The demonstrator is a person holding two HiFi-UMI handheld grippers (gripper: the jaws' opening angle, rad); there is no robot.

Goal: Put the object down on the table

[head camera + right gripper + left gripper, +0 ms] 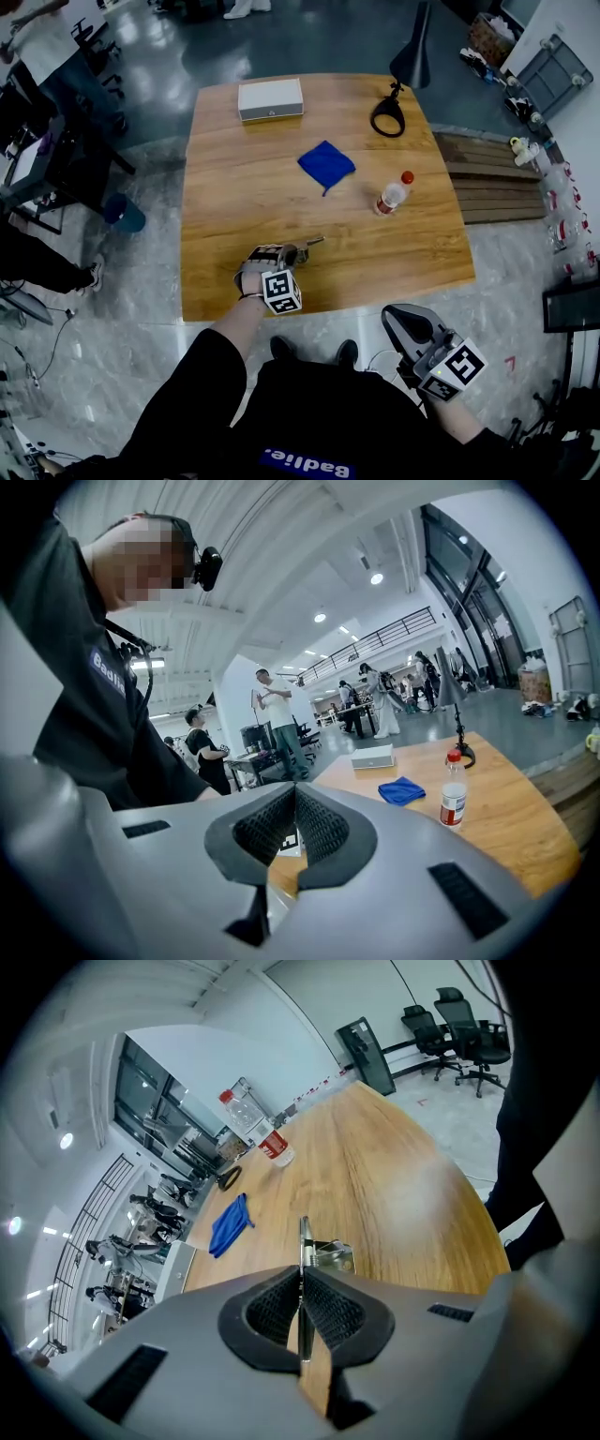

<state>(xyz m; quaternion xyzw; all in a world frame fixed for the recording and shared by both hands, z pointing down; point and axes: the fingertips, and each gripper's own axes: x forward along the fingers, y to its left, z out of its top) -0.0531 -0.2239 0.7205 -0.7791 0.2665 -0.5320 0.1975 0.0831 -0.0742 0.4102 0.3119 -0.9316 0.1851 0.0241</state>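
Note:
A small thin metal tool point(312, 243) sticks out of my left gripper point(298, 251) just above the wooden table point(234, 216), near its front edge. In the left gripper view the jaws are shut on the tool's flat blade point(304, 1241), and its shiny bracket end point(334, 1255) points out over the wood. My right gripper point(401, 322) hangs off the table's front right, beside the person's body. Its pads point(319, 825) meet with nothing between them in the right gripper view.
On the table lie a blue cloth point(326, 164), a clear bottle with a red cap point(392, 194), a white box point(270, 98) at the back and a black desk lamp point(389, 114). People and desks stand at the left.

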